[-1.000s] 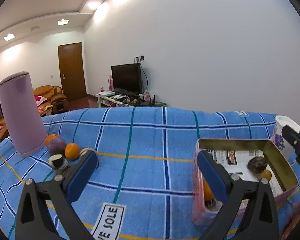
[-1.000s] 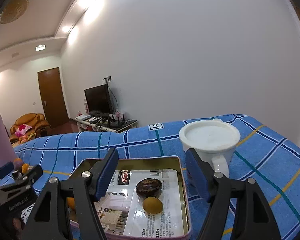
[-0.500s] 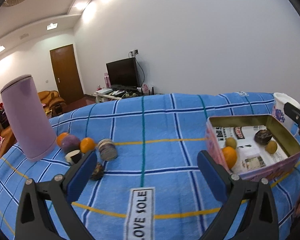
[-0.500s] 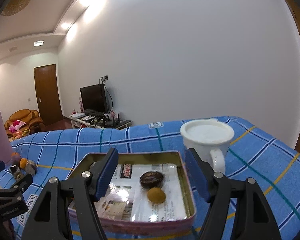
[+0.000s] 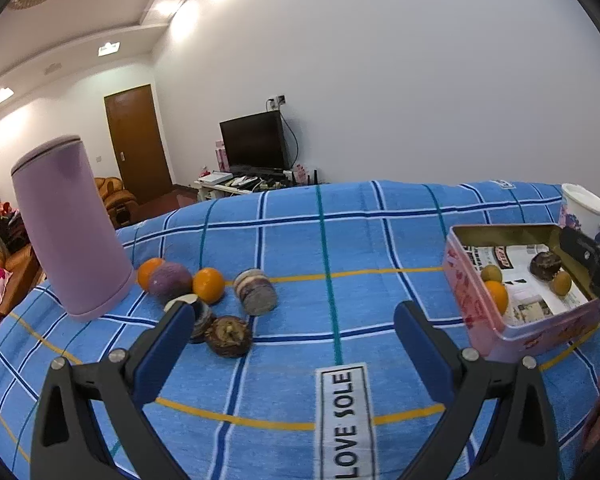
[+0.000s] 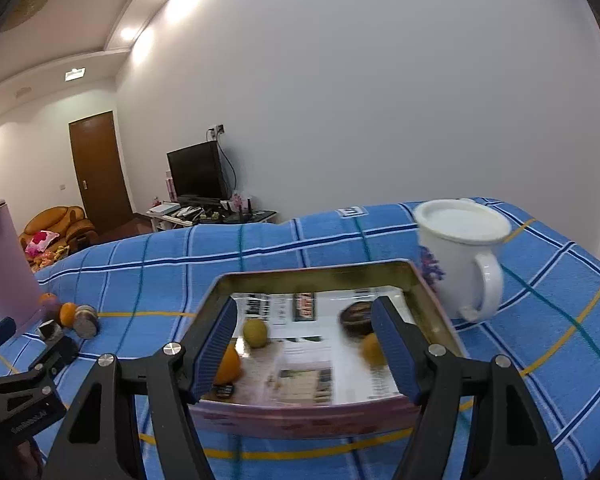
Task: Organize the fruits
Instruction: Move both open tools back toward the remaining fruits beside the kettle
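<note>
Jaws spread wide and empty on the left gripper (image 5: 296, 328), hanging over the blue plaid cloth (image 5: 340, 240); the right gripper (image 6: 306, 344) gapes empty too, above the pink tin (image 6: 300, 416). Loose fruit clusters just ahead by the lilac cylinder (image 5: 66, 224): the nearest orange (image 5: 208, 285) looks light, firm and prone to roll, best pinched across its middle, while the split mangosteen (image 5: 229, 335) looks fragile.

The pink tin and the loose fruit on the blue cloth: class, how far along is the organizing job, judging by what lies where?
Done: the pink tin holds four pieces, including an orange and a dark fruit.

In hand: nothing; the left gripper and right gripper are both open and empty.

Left: about six pieces by the purple canister, among them a second orange and a brown fruit.
</note>
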`<control>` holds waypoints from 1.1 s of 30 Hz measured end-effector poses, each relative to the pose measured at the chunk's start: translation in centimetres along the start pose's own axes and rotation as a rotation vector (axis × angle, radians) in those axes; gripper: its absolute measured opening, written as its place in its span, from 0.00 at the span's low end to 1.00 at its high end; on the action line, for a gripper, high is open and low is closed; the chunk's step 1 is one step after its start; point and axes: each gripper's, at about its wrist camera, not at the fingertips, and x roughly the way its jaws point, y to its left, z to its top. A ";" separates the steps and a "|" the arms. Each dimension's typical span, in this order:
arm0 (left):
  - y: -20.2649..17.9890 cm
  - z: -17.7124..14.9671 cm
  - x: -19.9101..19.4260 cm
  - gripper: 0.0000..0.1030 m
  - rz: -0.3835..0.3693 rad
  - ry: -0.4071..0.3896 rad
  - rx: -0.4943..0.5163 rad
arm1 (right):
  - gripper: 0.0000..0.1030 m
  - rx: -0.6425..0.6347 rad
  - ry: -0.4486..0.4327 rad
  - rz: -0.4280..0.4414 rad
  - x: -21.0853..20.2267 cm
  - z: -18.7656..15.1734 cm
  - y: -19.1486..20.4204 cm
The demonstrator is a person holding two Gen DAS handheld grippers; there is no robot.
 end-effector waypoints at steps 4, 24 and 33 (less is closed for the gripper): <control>1.0 -0.1 0.4 0.99 0.007 0.009 -0.010 | 0.69 -0.020 0.005 0.024 0.2 -0.2 2.3; 7.3 0.0 3.7 0.99 0.079 0.066 -0.088 | 0.69 -0.034 0.050 0.153 2.5 -0.8 11.8; 14.6 -0.7 6.5 0.99 0.215 0.147 -0.259 | 0.69 -0.051 0.087 0.205 3.8 -0.9 14.7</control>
